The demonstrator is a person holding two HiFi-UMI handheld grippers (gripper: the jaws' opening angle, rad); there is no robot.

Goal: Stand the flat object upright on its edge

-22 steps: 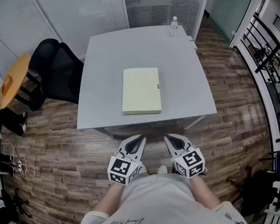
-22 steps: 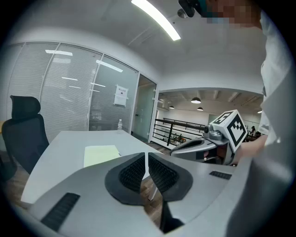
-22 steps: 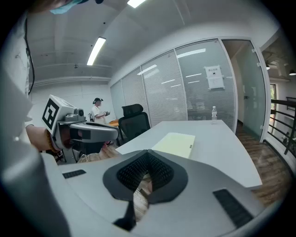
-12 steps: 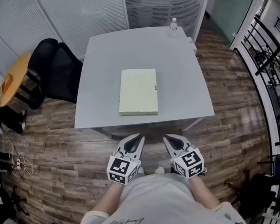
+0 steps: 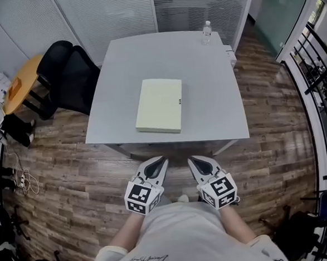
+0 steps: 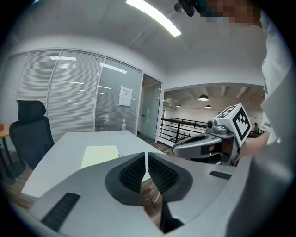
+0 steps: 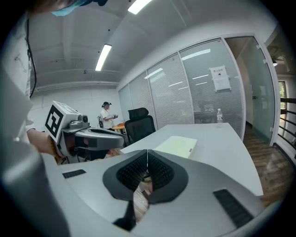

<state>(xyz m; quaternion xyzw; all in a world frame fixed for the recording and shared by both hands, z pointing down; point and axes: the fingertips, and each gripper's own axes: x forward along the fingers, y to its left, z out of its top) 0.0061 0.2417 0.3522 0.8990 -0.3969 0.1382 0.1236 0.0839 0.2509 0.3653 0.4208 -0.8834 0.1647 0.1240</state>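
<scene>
Head view looks steeply down on a square light-grey table [image 5: 217, 95] standing on a brown wood-plank floor [image 5: 72, 178]. A pale yellow flat rectangular pad [image 5: 159, 105] lies flat on the tabletop, a little left of centre and nearer the front edge, with its long sides running away from the person and a small dark mark by its right edge. A clear plastic bottle [image 5: 206, 32] stands upright near the far right corner, well apart from the pad. A black office chair [image 5: 70, 72] sits just beside the table's left edge, with a round orange-topped side table [image 5: 20, 84] further left. The left gripper [image 5: 160, 163] and the right gripper [image 5: 192, 161] are held side by side close to the person's body, over the floor and short of the table's near edge. Both point toward the table and are well apart from the pad. In the left gripper view its black ribbed pads [image 6: 134, 172] are drawn together to a hairline slit with nothing between them. In the right gripper view the pads [image 7: 159, 172] meet, also pinching nothing.
</scene>
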